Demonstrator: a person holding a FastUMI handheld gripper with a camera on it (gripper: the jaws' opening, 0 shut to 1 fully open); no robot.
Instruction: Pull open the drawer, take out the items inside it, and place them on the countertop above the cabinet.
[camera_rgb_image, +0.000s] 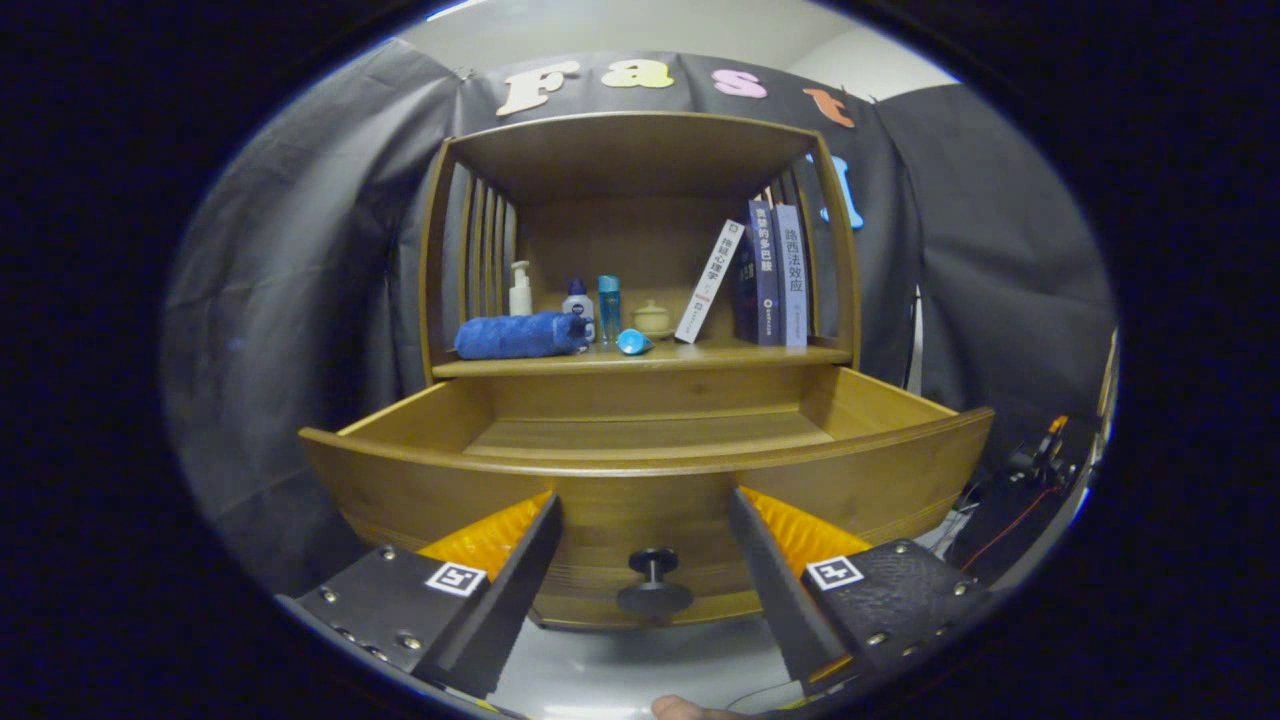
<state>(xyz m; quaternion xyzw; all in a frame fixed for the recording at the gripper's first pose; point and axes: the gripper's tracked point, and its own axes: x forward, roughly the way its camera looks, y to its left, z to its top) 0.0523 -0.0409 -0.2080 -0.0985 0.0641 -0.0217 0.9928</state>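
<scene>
One wide wooden drawer (640, 470) stands pulled well out of the brown wooden cabinet (640, 250), its curved front panel just ahead of the fingers and its dark round knob (653, 585) sitting in the gap between them, untouched. What shows of the drawer's floor is bare wood; the near strip behind the front panel is hidden, so I cannot say whether anything lies there. On the countertop (700, 355) above it lie a rolled blue cloth (520, 335) and a small blue item (634, 342) tipped on its side (both near the front edge), and behind them stand a white pump bottle (520, 290), a white bottle with a blue cap (577, 305), a slim blue bottle (608, 305) and a small cream lidded jar (652, 318). Three books (765, 272) fill the other end, one pale volume leaning against the two dark upright ones.

The gripper (645, 545) is spread wide and grasps nothing. By my reading the opening step is finished and the emptying looks done or nearly so. Next it should rise and tilt down over the front panel to check the hidden near strip before the task is called complete.
</scene>
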